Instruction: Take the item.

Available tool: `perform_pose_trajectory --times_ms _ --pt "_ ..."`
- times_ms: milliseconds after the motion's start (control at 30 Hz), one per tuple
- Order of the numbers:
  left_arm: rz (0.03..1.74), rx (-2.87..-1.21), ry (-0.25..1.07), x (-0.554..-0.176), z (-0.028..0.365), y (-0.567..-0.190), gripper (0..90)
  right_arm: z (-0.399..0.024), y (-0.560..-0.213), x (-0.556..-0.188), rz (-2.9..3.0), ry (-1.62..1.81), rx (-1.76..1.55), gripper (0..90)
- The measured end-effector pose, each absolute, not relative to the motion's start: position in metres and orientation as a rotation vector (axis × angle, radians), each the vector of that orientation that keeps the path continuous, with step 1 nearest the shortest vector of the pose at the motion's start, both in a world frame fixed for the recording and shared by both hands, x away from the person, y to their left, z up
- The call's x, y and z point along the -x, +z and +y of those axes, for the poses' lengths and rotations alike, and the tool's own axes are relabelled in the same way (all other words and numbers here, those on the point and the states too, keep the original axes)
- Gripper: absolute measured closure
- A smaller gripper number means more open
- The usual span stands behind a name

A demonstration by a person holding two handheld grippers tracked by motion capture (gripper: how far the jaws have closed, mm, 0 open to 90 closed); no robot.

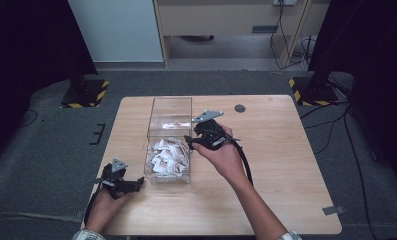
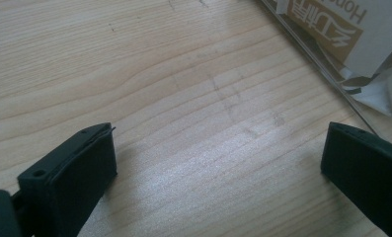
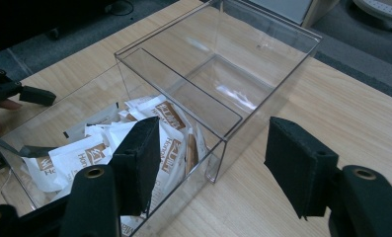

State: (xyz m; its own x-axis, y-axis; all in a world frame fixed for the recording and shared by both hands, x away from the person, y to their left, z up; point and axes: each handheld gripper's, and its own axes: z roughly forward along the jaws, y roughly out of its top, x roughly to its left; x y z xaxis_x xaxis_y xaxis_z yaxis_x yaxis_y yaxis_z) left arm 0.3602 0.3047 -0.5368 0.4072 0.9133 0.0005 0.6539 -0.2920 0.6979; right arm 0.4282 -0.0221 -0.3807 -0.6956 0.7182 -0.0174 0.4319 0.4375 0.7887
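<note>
A clear plastic box (image 1: 169, 140) stands on the wooden worktop (image 1: 276, 165), left of the middle and nearer to the far edge than to the near one; it has two compartments, one behind the other. The near compartment holds a heap of white and brown sachets (image 1: 168, 156); the far compartment holds very little, only some pale shape on its floor which I cannot make out.

The right hand-held gripper (image 1: 190, 142) hovers at the right wall of the box, beside the near compartment, with the person's right hand (image 1: 225, 155) around its body; its jaws are apart with nothing between them; in the right gripper view one jaw is seen in front of the sachets (image 3: 159, 143) and the other over the bare worktop (image 3: 282, 89) outside the box (image 3: 218, 98).

The left hand-held gripper (image 1: 138, 183) rests low near the front left corner of the worktop, just left of the near end of the box, held by the left hand (image 1: 102, 204); its jaws are wide apart and empty; in the left gripper view there is bare wood (image 2: 183, 98) between them, and the box wall with a sachet (image 2: 341, 34) behind it is at the upper right.
</note>
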Motion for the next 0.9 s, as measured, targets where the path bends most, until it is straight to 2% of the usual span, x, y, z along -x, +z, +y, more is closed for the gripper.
perform_pose_trajectory --times_ms 733,900 --pt "1.328 -2.047 0.540 -0.360 0.305 -0.537 0.0 0.012 -0.396 -0.425 2.449 1.154 -0.872 62.7" --pt "1.328 -2.047 0.541 -0.360 0.305 -0.537 0.0 0.016 -0.404 -0.423 2.469 1.154 -0.872 63.4"
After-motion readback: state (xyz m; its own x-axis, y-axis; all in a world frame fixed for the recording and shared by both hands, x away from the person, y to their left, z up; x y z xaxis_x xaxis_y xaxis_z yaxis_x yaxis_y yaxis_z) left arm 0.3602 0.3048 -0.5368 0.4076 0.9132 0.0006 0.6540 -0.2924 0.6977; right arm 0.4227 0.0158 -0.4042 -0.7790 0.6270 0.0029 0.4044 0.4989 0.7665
